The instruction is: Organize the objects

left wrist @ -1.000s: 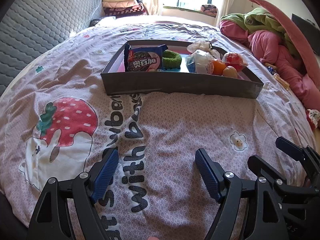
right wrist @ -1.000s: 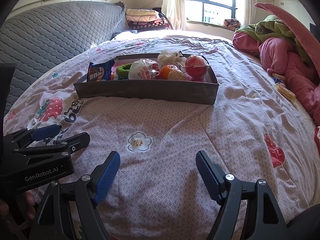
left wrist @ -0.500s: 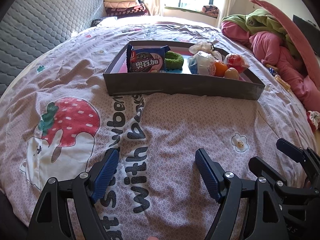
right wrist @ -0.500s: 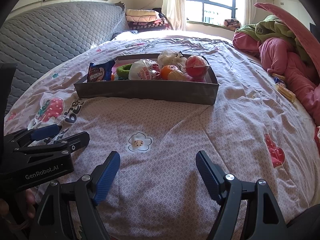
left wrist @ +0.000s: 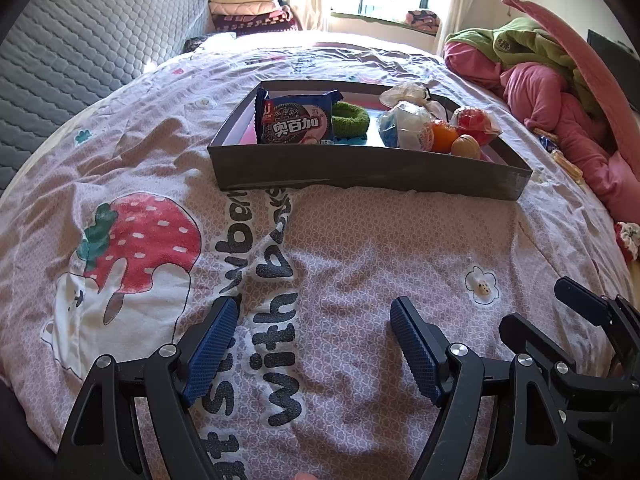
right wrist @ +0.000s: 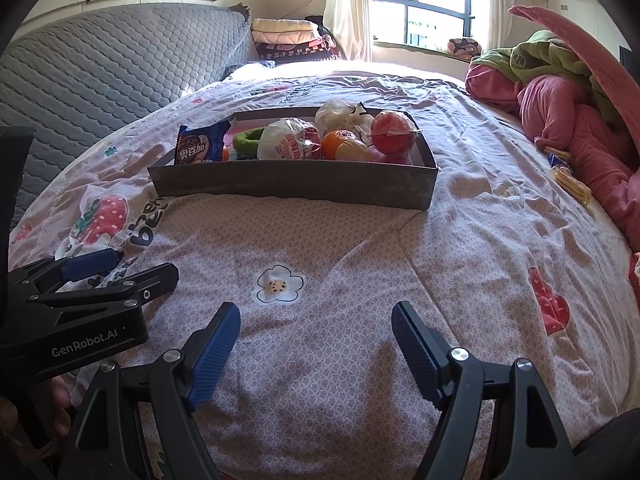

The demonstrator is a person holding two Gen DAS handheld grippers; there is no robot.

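A shallow grey box point(left wrist: 360, 168) point(right wrist: 288, 178) sits on the pink bedspread ahead of both grippers. Inside it lie a blue cookie packet point(left wrist: 296, 120) point(right wrist: 200, 148), a green fuzzy ring point(left wrist: 350, 119) point(right wrist: 248, 140), a white wrapped ball point(left wrist: 408, 124) point(right wrist: 288, 140), an orange point(left wrist: 443, 136) point(right wrist: 336, 142), a small yellowish fruit point(left wrist: 466, 147) point(right wrist: 352, 151) and a red fruit in clear wrap point(left wrist: 474, 120) point(right wrist: 392, 132). My left gripper point(left wrist: 314, 312) hovers open over the printed lettering, nothing between its fingers. My right gripper point(right wrist: 316, 316) is open and empty too, near the flower print point(right wrist: 280, 284).
A quilted grey headboard point(right wrist: 100, 76) runs along the left. Pink and green bedding point(left wrist: 560, 92) is heaped at the right, with small snack packets point(right wrist: 570, 184) beside it. Folded blankets point(right wrist: 288, 36) lie near the window. The other gripper shows at each view's side edge.
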